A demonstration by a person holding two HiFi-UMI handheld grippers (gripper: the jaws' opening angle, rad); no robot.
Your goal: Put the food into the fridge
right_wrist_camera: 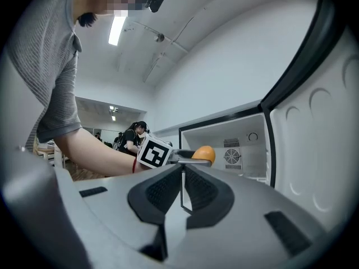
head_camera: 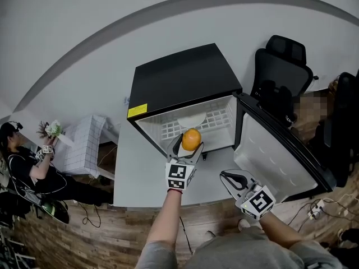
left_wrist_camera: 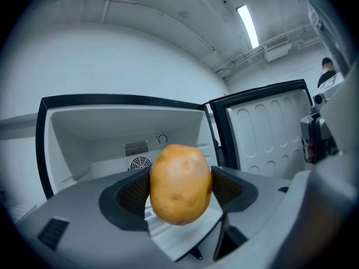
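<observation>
My left tool [head_camera: 190,148] clamps the potato [left_wrist_camera: 179,184], aimed at the open fridge [head_camera: 179,77] for loading; my right tool [right_wrist_camera: 182,194] hangs clenched, empty.

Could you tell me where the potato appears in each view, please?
Head view: centre, potato in the left gripper before the fridge.
Left gripper view: centre, clamped between the jaws.
Right gripper view: small, centre, above the right gripper's shut jaws.
Shared landmark: the open fridge door.
</observation>
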